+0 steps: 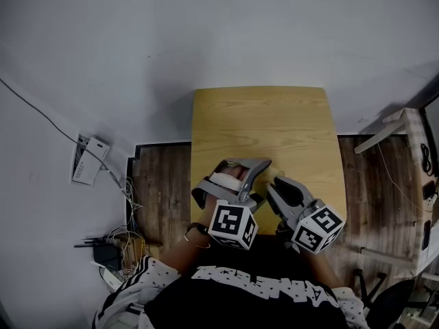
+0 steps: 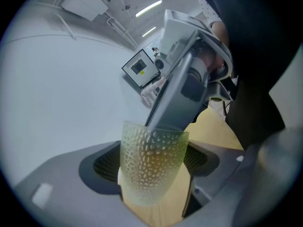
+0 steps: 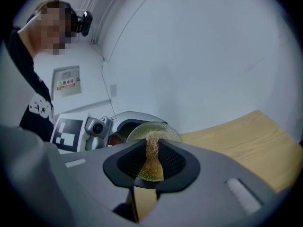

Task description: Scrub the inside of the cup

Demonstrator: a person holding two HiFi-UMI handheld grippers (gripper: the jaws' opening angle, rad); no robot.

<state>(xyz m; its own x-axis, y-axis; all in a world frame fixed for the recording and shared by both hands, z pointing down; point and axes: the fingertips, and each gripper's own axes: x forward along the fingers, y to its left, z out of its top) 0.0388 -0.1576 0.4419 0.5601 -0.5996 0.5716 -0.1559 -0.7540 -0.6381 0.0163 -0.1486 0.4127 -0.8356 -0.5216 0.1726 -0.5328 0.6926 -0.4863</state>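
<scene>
Left gripper view, left hand-held gripper (image 2: pixel 152 171) clamping translucent dimpled cup (image 2: pixel 149 145), right hand-held gripper (image 3: pixel 151 163) pinching apparently fibrous scrubber (image 3: pixel 152 148).

Cup (image 2: pixel 151 162): 1 pc, translucent pale green, dimpled wall; tilted, clamped betw. jaws of my L gripper (image 2: pixel 152 174). Scrubber (image 3: pixel 152 150): tan fibrous tuft, pinched in my R gripper (image 3: pixel 151 162) jaws, at cup mouth.
</scene>
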